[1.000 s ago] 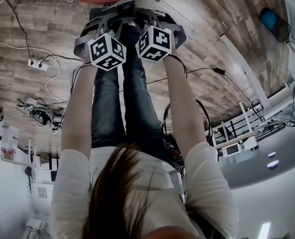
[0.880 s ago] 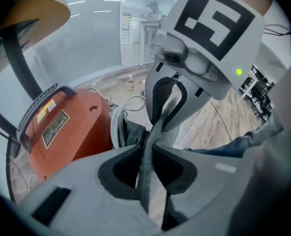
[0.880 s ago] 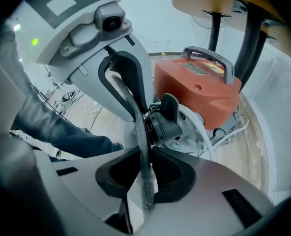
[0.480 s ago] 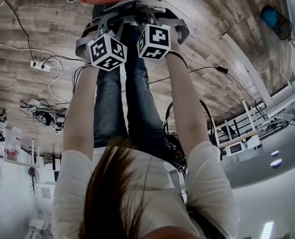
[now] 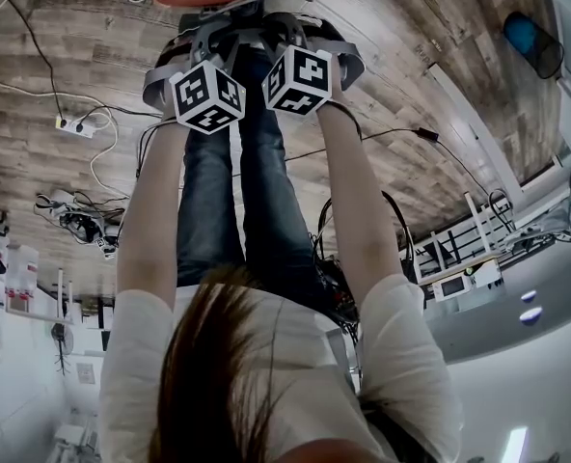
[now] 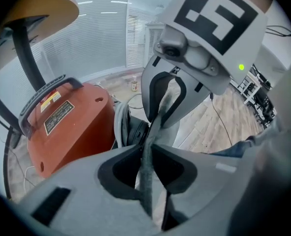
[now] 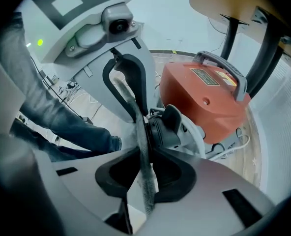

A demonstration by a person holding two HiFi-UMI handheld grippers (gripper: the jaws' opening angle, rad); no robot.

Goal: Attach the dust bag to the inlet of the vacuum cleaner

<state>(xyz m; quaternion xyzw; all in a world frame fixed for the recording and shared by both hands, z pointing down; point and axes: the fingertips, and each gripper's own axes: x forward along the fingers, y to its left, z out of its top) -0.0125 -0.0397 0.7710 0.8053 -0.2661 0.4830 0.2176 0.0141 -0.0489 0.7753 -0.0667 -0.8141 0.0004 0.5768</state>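
The left gripper has its jaws pinched onto the dust bag, seen here as a grey cloth band, apparently its rim. The right gripper clamps the same band. Its jaws have just eased a little wider, with the cloth pressed between the pads. The band runs taut between both grippers, just in front of the black inlet of the red vacuum cleaner.

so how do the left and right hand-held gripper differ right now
The left hand-held gripper sees the vacuum on its left; the right hand-held gripper sees it on its right. Only the right one's jaws have just been opening, bag between them. Both pinch the bag's grey edge.
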